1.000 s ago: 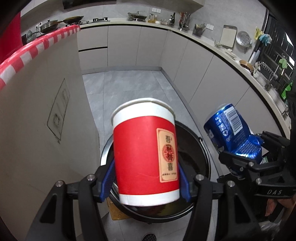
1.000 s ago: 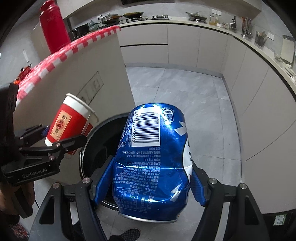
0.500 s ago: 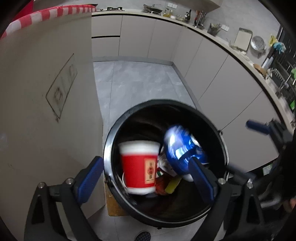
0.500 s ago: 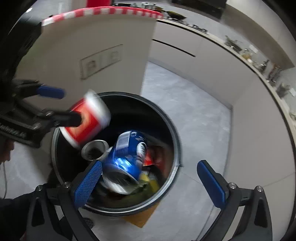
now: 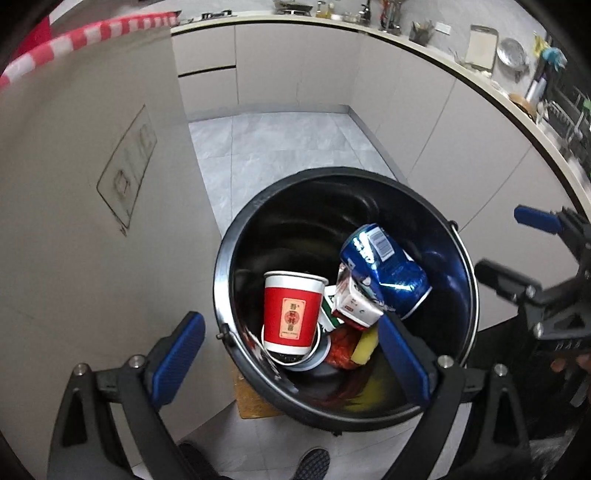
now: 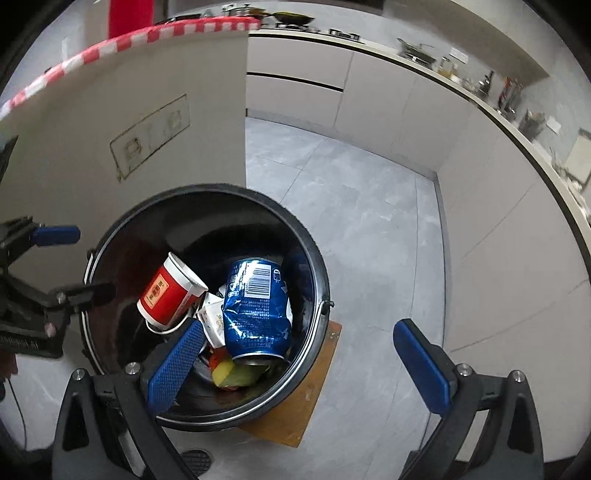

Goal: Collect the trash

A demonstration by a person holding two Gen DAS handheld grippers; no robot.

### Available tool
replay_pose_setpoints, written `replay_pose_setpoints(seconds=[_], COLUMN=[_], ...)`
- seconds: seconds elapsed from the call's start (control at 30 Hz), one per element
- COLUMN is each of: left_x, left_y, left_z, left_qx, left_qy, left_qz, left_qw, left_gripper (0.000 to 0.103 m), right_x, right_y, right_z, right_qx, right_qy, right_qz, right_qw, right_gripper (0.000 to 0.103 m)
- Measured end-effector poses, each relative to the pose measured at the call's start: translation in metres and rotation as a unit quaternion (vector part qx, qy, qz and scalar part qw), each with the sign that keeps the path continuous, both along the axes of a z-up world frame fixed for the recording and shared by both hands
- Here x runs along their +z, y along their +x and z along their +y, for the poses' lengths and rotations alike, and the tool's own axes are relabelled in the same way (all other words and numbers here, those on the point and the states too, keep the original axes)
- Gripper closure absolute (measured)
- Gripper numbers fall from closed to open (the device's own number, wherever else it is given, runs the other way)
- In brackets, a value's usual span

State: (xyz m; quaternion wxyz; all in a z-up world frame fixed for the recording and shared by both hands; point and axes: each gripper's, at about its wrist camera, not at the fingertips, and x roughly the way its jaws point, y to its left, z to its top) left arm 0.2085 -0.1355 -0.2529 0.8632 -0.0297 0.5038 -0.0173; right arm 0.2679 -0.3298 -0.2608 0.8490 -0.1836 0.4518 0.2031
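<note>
A black round trash bin (image 5: 229,258) (image 6: 314,258) stands on the floor below both grippers. Inside it lie a red paper cup (image 5: 291,317) (image 6: 166,295) and a crushed blue can (image 5: 391,266) (image 6: 255,314), on top of a white carton (image 5: 354,302) and other scraps. My left gripper (image 5: 290,321) hangs open above the bin's left side with nothing between its blue pads. My right gripper (image 6: 299,328) is open wide over the bin's right rim, also empty. Each gripper shows in the other's view: the right gripper (image 5: 513,245), the left gripper (image 6: 74,262).
The bin sits on a wooden board (image 6: 306,398) against a beige island panel (image 5: 92,221) topped by a red-and-white cloth edge (image 5: 92,33). Grey tiled floor (image 6: 351,206) runs ahead between cabinets (image 6: 480,206). A shoe (image 5: 314,461) shows at the bottom.
Both grippers opened and sank a little. The red cup left the left gripper and the blue can left the right one; both fell into the bin and now lie still.
</note>
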Motion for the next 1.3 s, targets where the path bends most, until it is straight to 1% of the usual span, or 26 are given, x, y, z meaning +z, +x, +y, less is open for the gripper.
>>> replay_pose_setpoints(seconds=[0.13,0.23,0.37,0.57,0.7,0.9,1.0,1.1,1.23,1.3], left_x=[0.004,0.019,0.044,0.078,0.093,0.116,0.13,0.142,0.164,0.176], left_y=[-0.005,-0.013,-0.021,-0.032,-0.032,-0.03,-0.035,-0.039,-0.049,-0.058], left_z=[-0.001,-0.001,-0.002,0.003,0.008,0.016,0.019,0.022,0.031,0.037], left_qx=[-0.005,-0.01,-0.015,-0.015,-0.018,-0.02,-0.024,-0.031,-0.034,-0.033], left_qy=[0.001,0.004,0.0,-0.003,-0.005,-0.01,-0.01,-0.007,-0.006,-0.005], left_qz=[0.002,-0.008,-0.025,-0.048,-0.06,-0.081,-0.087,-0.084,-0.092,-0.099], left_qw=[1.0,0.9999,0.9996,0.9987,0.998,0.9964,0.9959,0.996,0.9952,0.9945], left_gripper=[0.007,0.007,0.007,0.007,0.007,0.007,0.007,0.007,0.007,0.007], right_x=[0.011,0.023,0.044,0.078,0.093,0.108,0.125,0.144,0.163,0.173], right_y=[-0.005,-0.01,-0.026,-0.052,-0.067,-0.074,-0.08,-0.088,-0.101,-0.107], right_z=[-0.008,-0.016,-0.025,-0.025,-0.02,-0.013,-0.011,-0.004,0.002,0.003], right_qx=[-0.031,-0.055,-0.081,-0.11,-0.115,-0.114,-0.114,-0.114,-0.12,-0.128], right_qy=[0.012,0.03,0.051,0.074,0.078,0.073,0.076,0.075,0.074,0.085], right_qz=[0.006,0.011,0.008,-0.008,-0.015,-0.022,-0.031,-0.043,-0.049,-0.044], right_qw=[0.999,0.998,0.995,0.991,0.99,0.99,0.99,0.99,0.989,0.987], right_gripper=[0.0,0.0,0.0,0.0,0.0,0.0,0.0,0.0,0.0,0.0])
